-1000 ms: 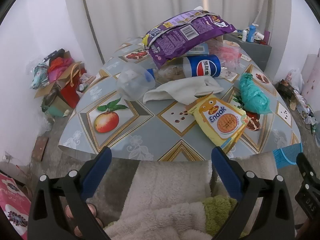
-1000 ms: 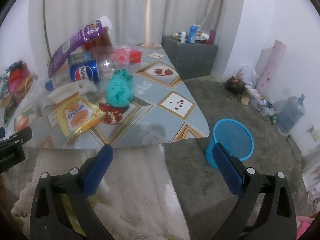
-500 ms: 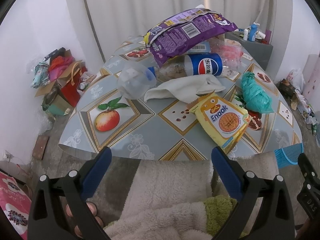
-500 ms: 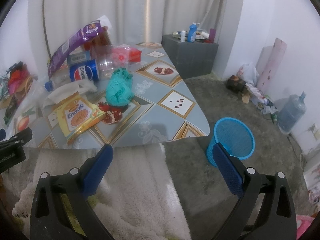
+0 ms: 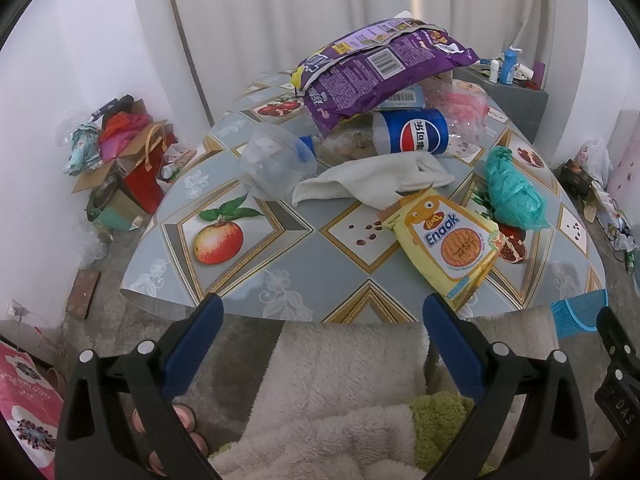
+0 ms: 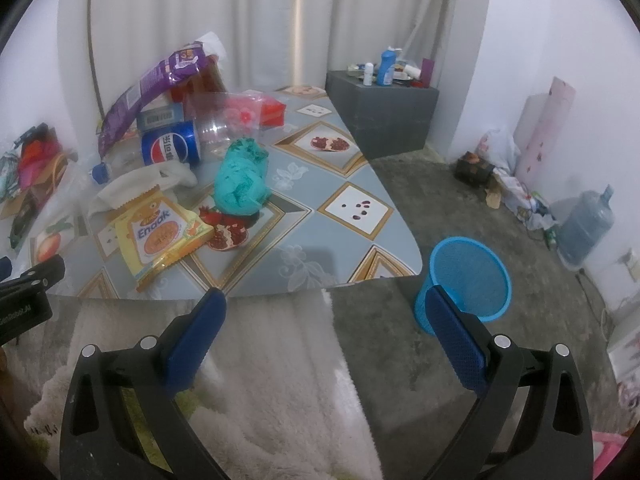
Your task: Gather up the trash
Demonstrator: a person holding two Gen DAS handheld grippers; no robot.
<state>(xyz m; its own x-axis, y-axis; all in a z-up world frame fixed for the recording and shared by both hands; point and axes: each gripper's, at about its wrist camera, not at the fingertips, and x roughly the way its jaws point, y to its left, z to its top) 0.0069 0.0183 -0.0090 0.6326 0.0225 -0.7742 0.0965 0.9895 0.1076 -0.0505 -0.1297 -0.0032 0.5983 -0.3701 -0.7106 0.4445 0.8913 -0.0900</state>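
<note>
While both my left gripper (image 5: 318, 344) and right gripper (image 6: 326, 334) gape wide and empty, nothing looks collected: the yellow Enaak snack packet (image 5: 448, 240) lies near the table's (image 5: 304, 268) front edge, the blue mesh bin (image 6: 468, 284) off its right corner.

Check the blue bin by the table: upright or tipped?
Upright. The blue mesh bin stands on the floor, open mouth up, beside the table.
</note>
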